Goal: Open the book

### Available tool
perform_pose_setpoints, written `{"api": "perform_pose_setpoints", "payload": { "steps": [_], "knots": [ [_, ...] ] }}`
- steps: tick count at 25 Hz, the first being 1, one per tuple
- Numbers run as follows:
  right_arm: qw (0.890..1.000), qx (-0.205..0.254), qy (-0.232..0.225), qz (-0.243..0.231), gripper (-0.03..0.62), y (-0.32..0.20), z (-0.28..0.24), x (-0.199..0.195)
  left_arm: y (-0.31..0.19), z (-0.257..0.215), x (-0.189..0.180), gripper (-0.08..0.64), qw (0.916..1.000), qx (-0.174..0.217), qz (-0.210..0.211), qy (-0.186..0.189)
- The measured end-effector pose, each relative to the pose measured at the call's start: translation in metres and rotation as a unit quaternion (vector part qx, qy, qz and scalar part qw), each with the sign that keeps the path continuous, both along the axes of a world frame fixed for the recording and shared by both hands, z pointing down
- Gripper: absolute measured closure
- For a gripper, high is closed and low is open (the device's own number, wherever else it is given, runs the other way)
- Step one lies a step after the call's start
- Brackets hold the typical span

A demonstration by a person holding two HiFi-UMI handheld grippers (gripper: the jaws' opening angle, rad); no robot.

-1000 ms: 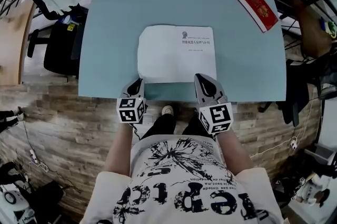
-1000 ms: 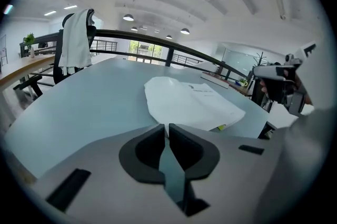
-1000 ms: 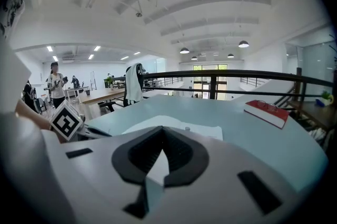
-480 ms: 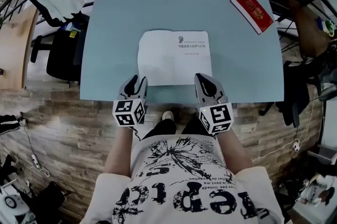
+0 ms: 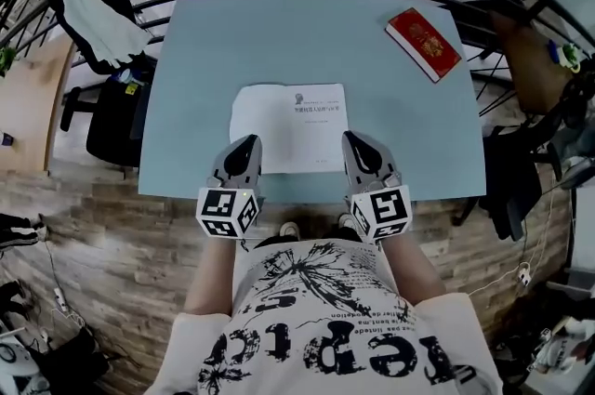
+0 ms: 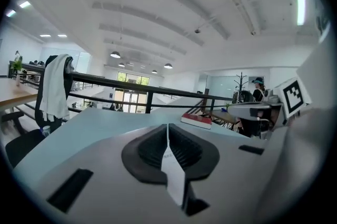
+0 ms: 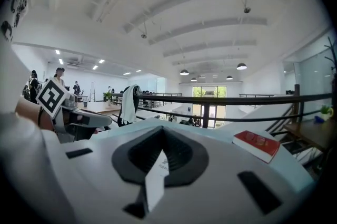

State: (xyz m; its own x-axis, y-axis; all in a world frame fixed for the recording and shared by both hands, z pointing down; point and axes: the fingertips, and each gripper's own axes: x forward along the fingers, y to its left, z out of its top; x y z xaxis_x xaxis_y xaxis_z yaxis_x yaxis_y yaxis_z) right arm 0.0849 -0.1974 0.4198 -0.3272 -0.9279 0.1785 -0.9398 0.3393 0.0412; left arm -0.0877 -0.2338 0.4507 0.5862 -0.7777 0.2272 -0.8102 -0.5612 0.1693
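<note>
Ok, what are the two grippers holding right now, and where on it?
Both are shut on the near edge of the white book: the left gripper near its left corner, the right gripper near its right corner.

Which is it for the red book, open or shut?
Shut: the red book lies flat on the table, cover up, no pages spread.

The head camera looks steeply down from above the person onto the left claw (image 5: 244, 150) and right claw (image 5: 361, 147), with the tabletop (image 5: 279, 40) stretching beyond them. Each claw camera sits close behind its own jaws and faces nearly level across the tabletop toward the railing (image 6: 105, 82). All three views share the red book (image 5: 423, 43), ahead and right of both claws, and the white booklet (image 5: 293, 124), pinched in both jaws.
</note>
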Motion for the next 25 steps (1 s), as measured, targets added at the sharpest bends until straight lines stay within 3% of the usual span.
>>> {"api": "perform_pose_setpoints", "payload": {
  "steps": [5,10,25],
  "knots": [
    [1.0,0.028,0.0,0.011,0.583,0.0,-0.026,0.025,0.006,-0.041,0.035,0.537,0.9983,0.043,0.038,-0.006],
    [0.999,0.039,0.017,0.002,0.583,-0.001,-0.036,0.039,0.006,-0.063,0.06,0.537,0.9964,0.069,0.049,0.0],
    [0.999,0.05,0.022,0.0,0.584,-0.004,-0.049,0.063,0.011,-0.086,0.089,0.537,0.9943,0.09,0.057,-0.002]
  ]
}}
